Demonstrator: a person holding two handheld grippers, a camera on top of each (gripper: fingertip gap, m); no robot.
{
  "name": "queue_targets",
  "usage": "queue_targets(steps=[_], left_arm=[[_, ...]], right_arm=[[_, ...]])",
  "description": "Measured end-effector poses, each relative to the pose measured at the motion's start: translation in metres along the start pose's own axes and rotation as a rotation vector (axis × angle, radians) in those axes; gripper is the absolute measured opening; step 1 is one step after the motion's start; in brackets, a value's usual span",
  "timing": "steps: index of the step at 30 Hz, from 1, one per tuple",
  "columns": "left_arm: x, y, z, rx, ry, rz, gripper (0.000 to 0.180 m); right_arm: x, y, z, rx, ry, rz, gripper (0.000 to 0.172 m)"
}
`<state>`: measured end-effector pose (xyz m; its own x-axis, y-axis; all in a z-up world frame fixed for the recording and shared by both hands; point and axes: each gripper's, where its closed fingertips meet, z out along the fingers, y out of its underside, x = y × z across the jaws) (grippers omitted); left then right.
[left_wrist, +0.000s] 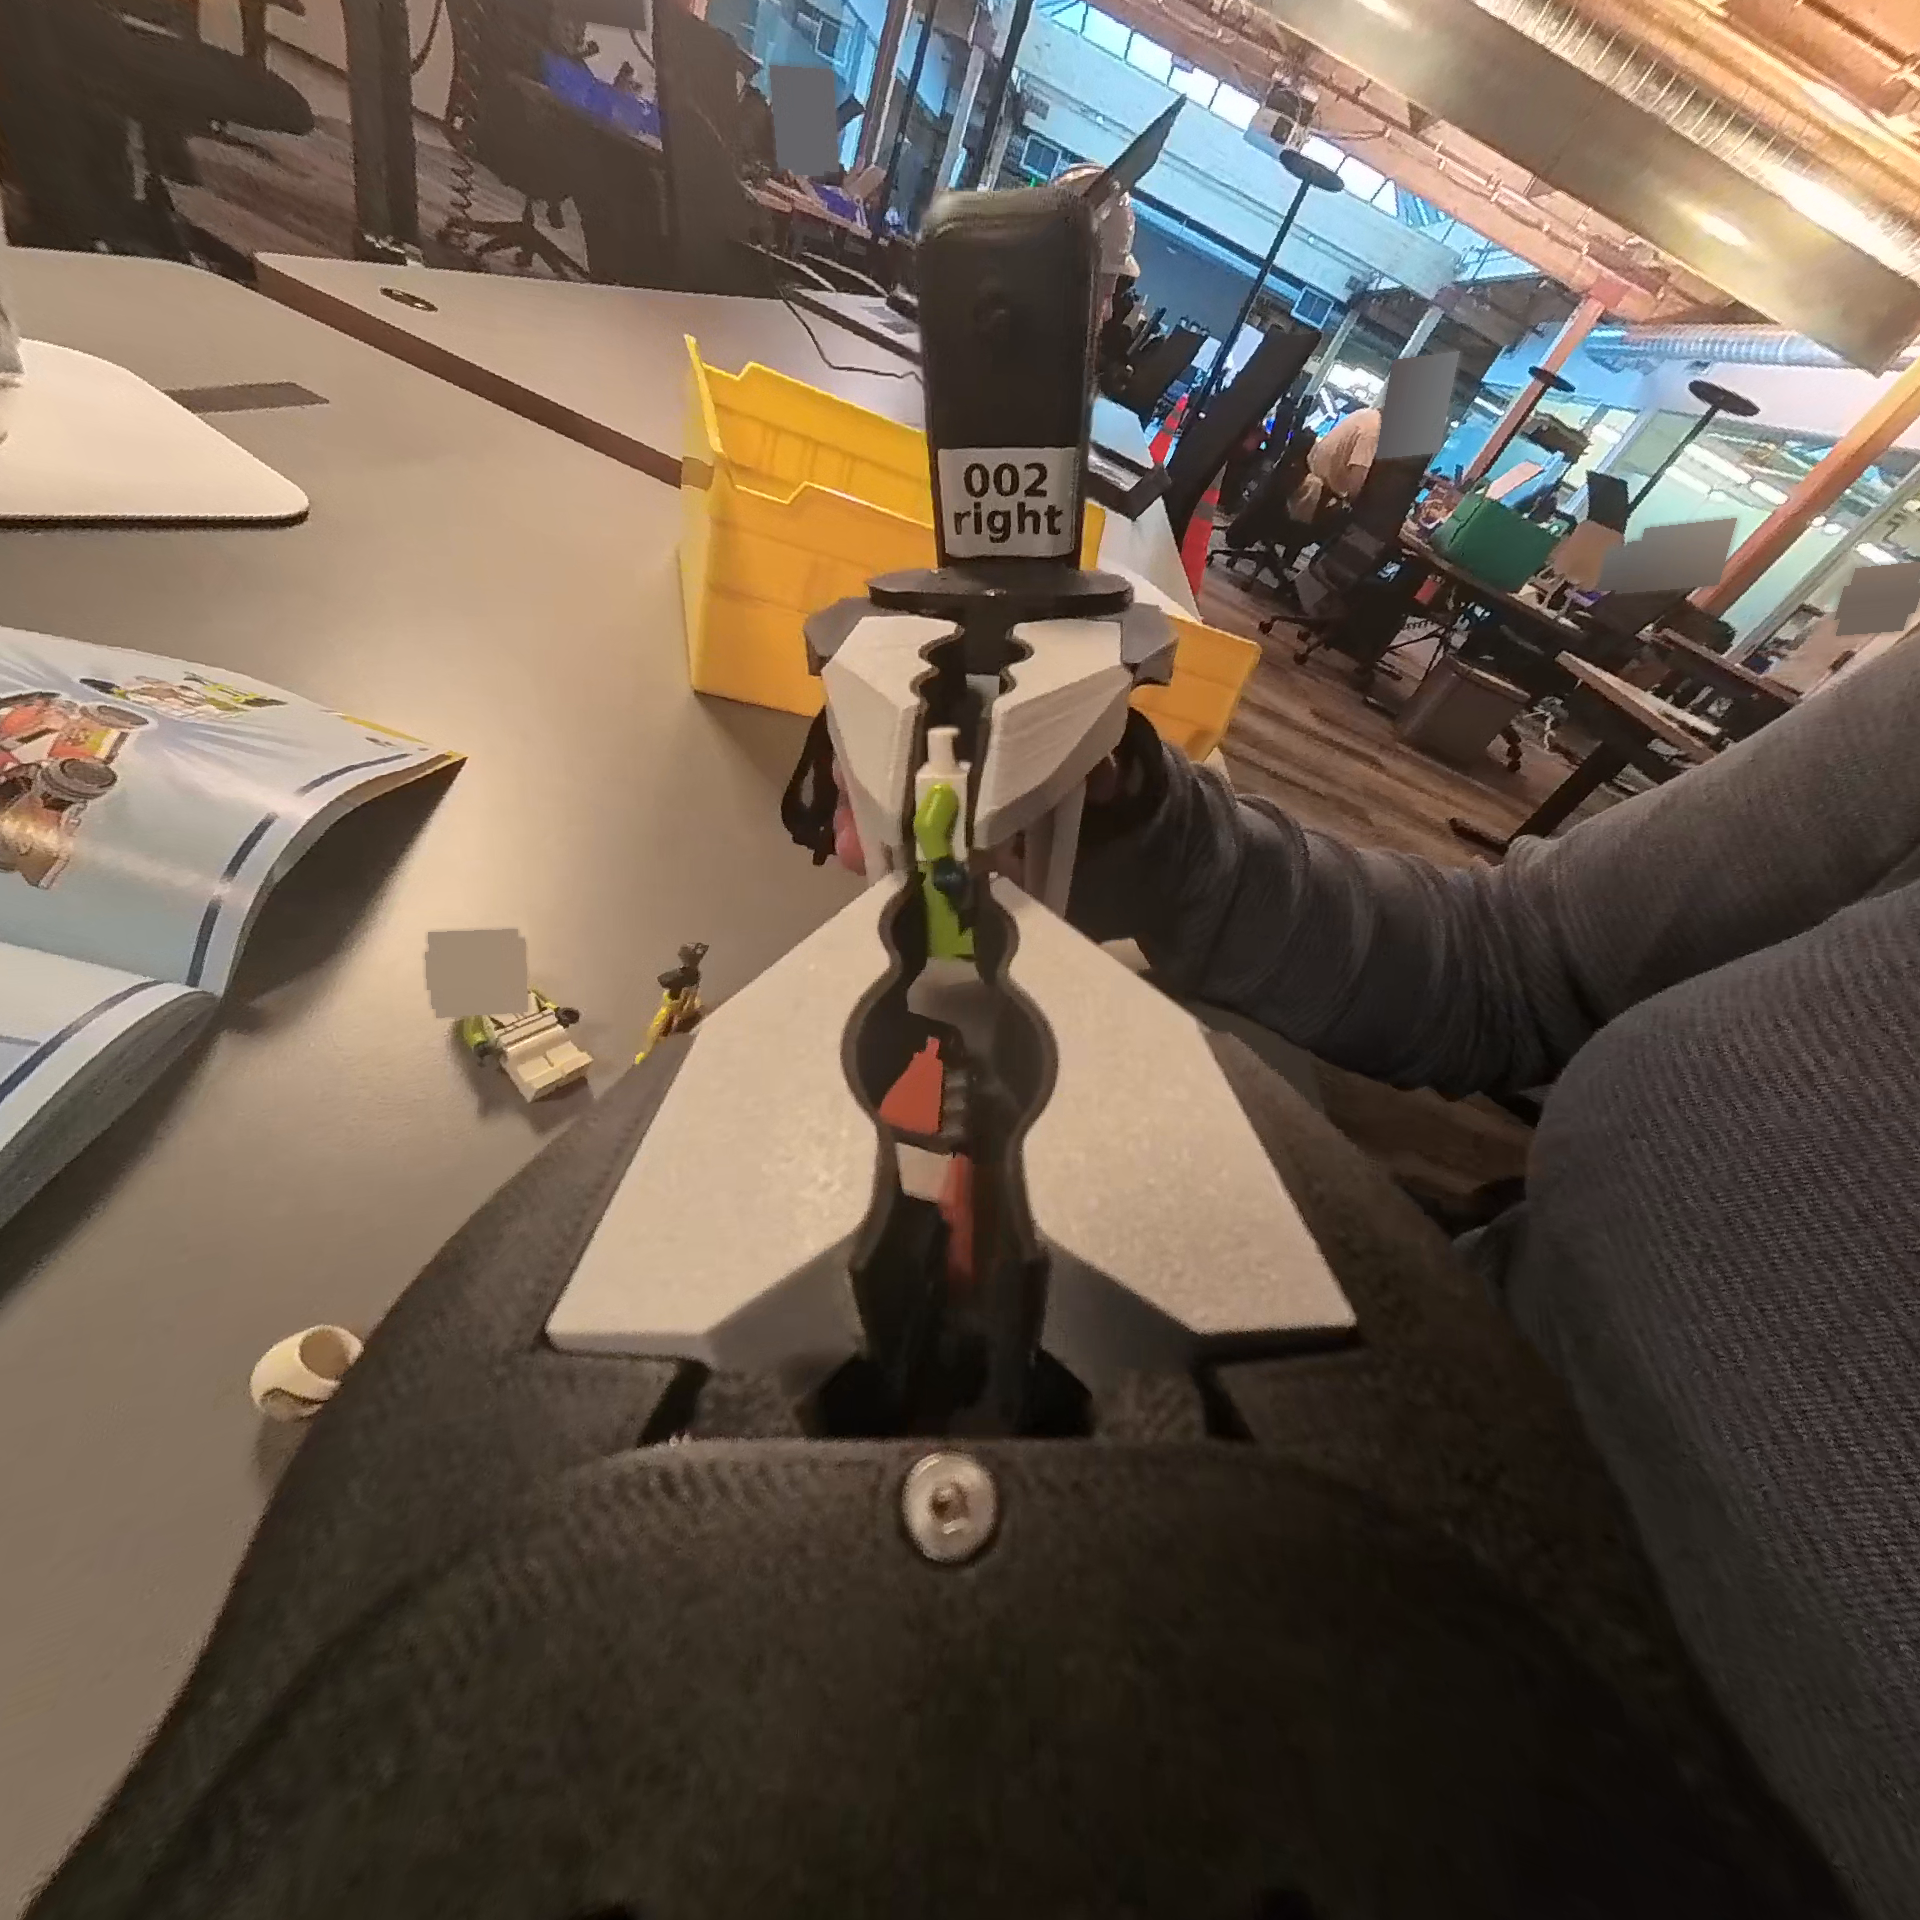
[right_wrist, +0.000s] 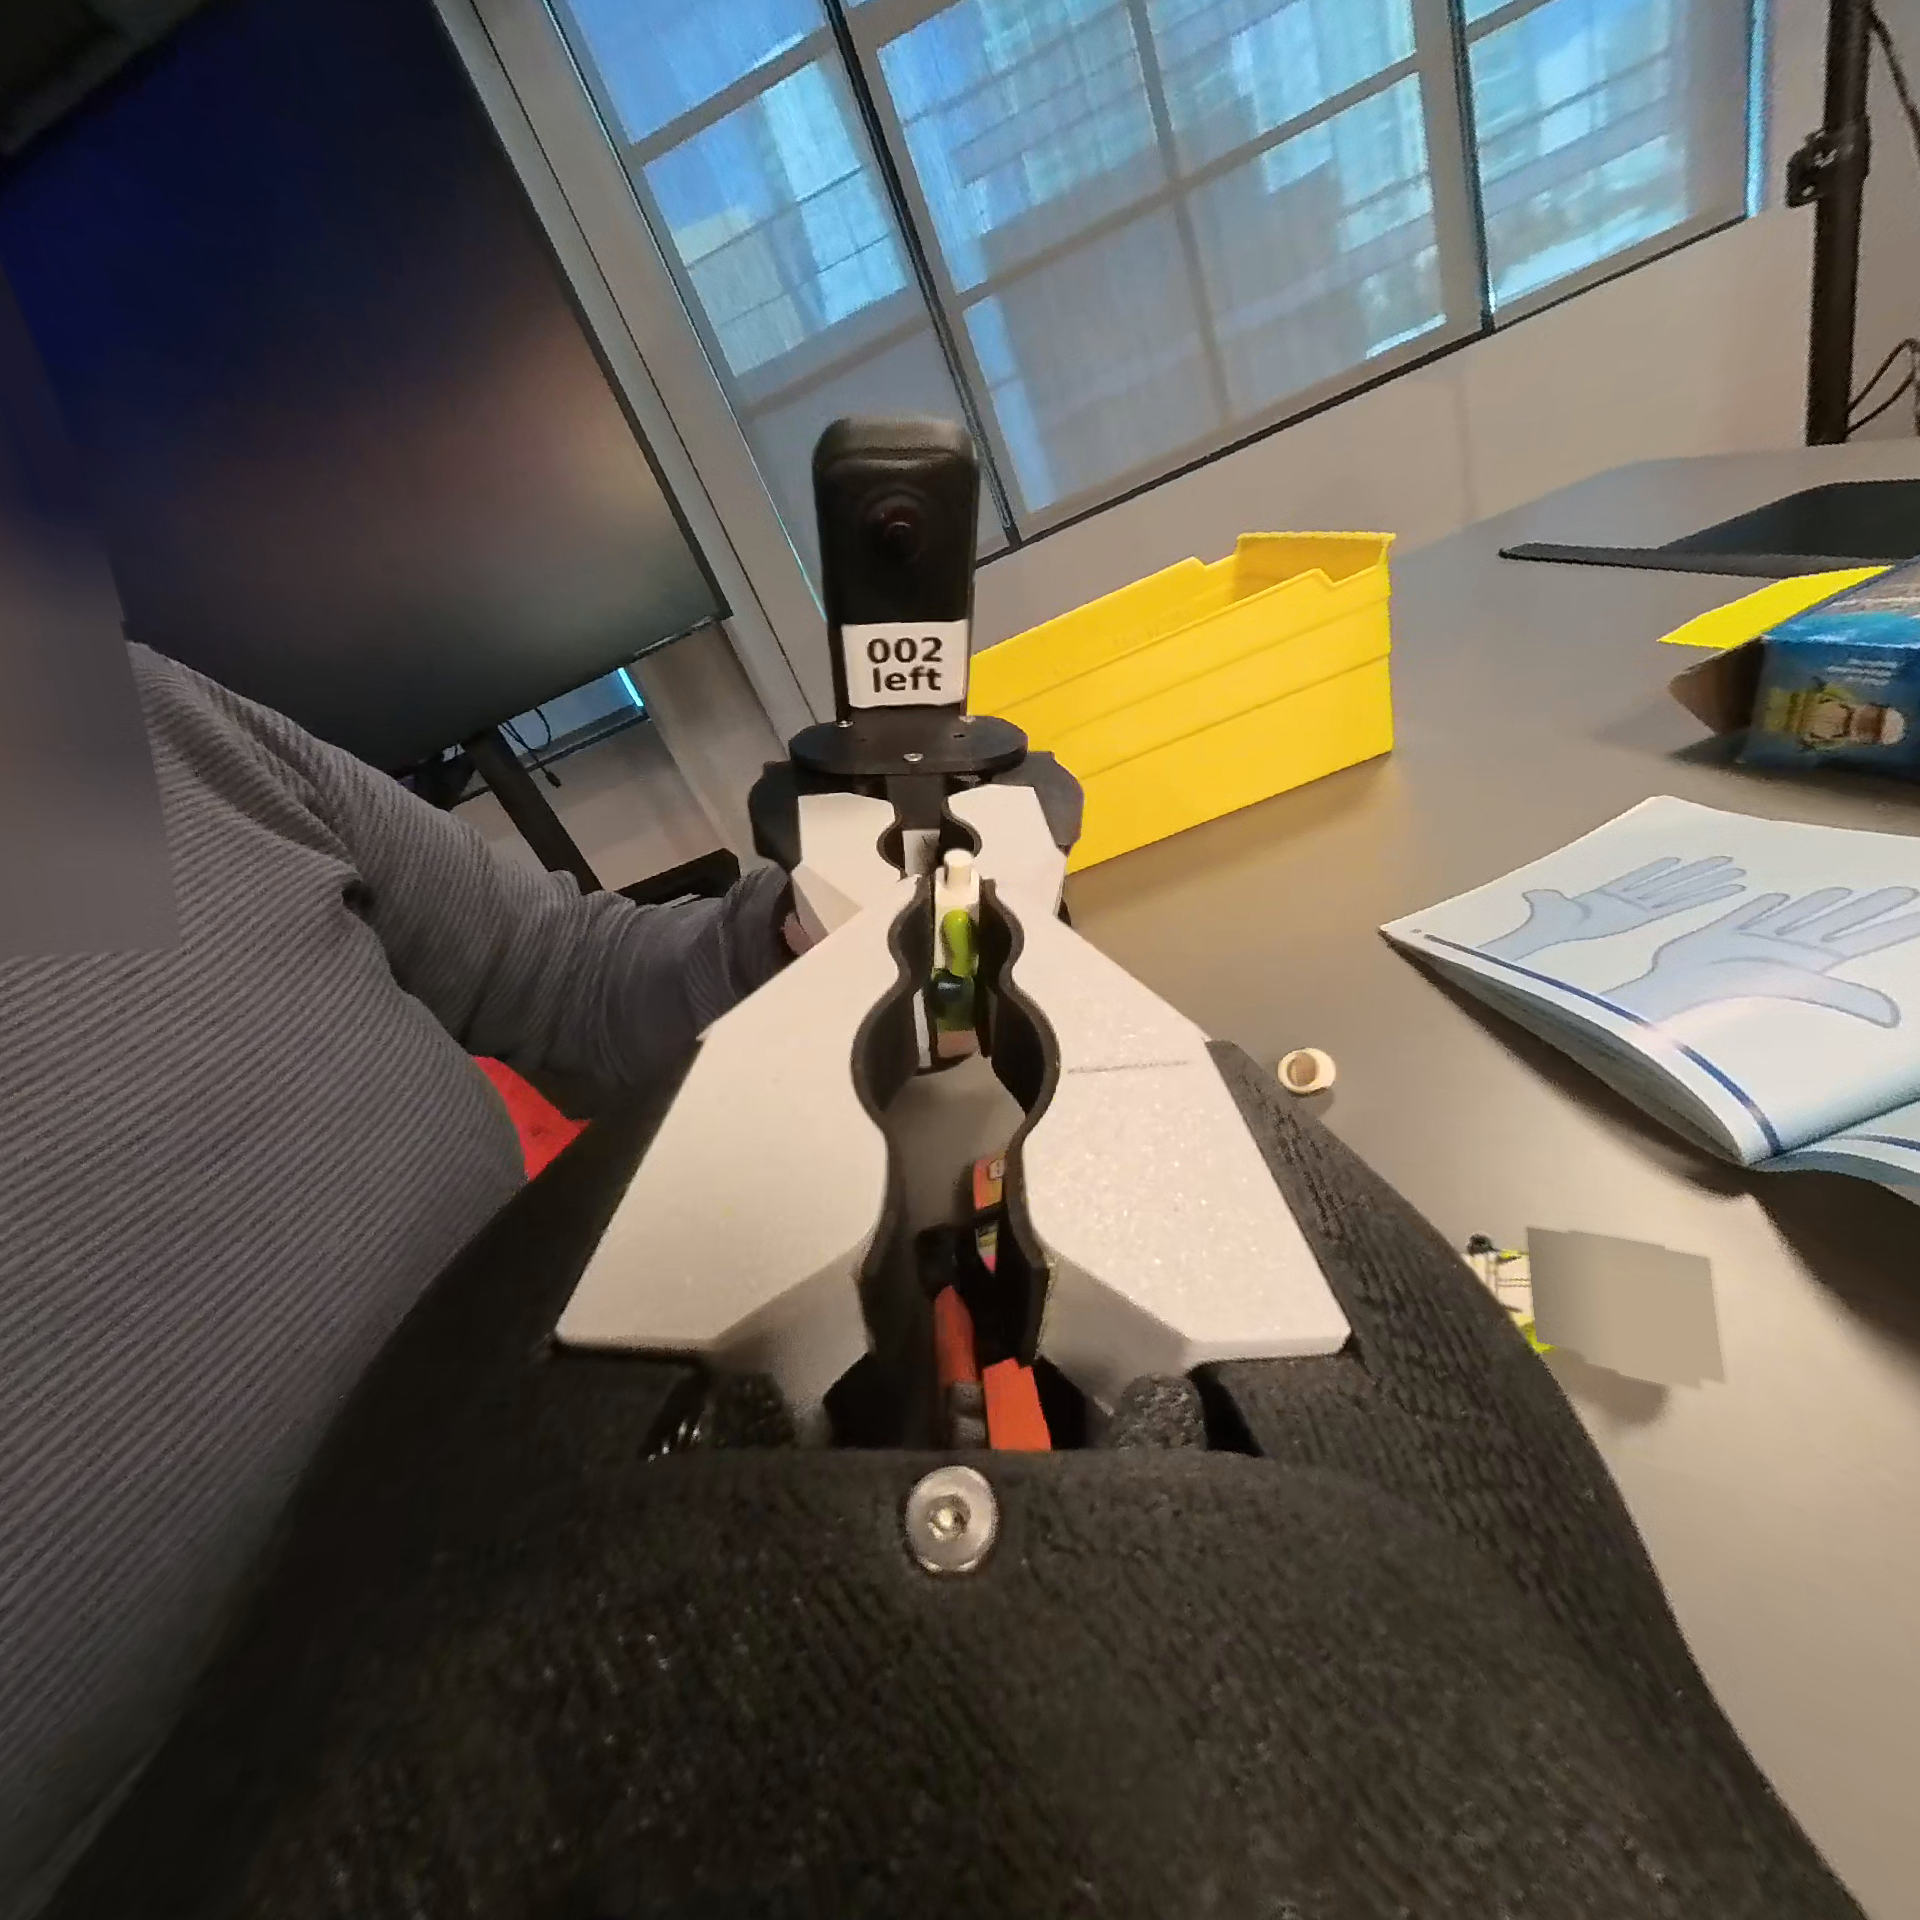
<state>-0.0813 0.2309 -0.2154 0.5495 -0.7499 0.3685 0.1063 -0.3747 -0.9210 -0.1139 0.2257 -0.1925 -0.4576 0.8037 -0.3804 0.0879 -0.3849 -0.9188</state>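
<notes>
My two grippers meet tip to tip above the grey table (left_wrist: 468, 644). Between them stands a small headless toy figure (left_wrist: 938, 821), white with a lime green arm and its neck stud up. My left gripper (left_wrist: 940, 906) is shut on its lower part. My right gripper (right_wrist: 951, 920) is shut on the same figure (right_wrist: 956, 940), and it faces me in the left wrist view (left_wrist: 948, 847). The left gripper's white fingers (right_wrist: 1023, 842) show just behind the figure in the right wrist view.
A second toy figure (left_wrist: 535, 1044) lies on the table beside a small yellow and black piece (left_wrist: 675, 997). A cream piece (left_wrist: 303, 1371) lies nearer. An open booklet (left_wrist: 156, 831) is at the left, with a yellow bin (left_wrist: 790, 499) behind. A blue box (right_wrist: 1829, 696) stands at the right.
</notes>
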Motion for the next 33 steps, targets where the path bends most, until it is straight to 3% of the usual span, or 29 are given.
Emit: queue_targets(steps=[14,20,23,26,29,33], left_arm=[[-0.009,0.002,0.001,0.037,0.000,0.022,0.008],[-0.032,-0.022,-0.031,0.095,-0.205,0.096,0.048],[-0.001,-0.033,-0.068,0.124,-0.269,0.106,0.052],[0.036,-0.001,-0.110,-0.035,-0.432,0.201,0.054],[0.069,0.058,-0.151,-0.235,-0.581,0.274,0.041],[0.107,0.132,-0.174,-0.361,-0.603,0.187,0.034]], right_arm=[[0.009,0.001,-0.001,0.023,0.046,-0.045,0.006],[0.020,-0.012,-0.013,0.107,0.152,-0.153,0.007],[0.026,-0.014,-0.019,0.116,0.198,-0.180,0.006],[0.025,-0.018,-0.021,0.145,0.190,-0.164,0.006],[0.025,-0.019,-0.020,0.151,0.184,-0.162,0.007],[0.024,-0.018,-0.019,0.148,0.178,-0.162,0.006]])
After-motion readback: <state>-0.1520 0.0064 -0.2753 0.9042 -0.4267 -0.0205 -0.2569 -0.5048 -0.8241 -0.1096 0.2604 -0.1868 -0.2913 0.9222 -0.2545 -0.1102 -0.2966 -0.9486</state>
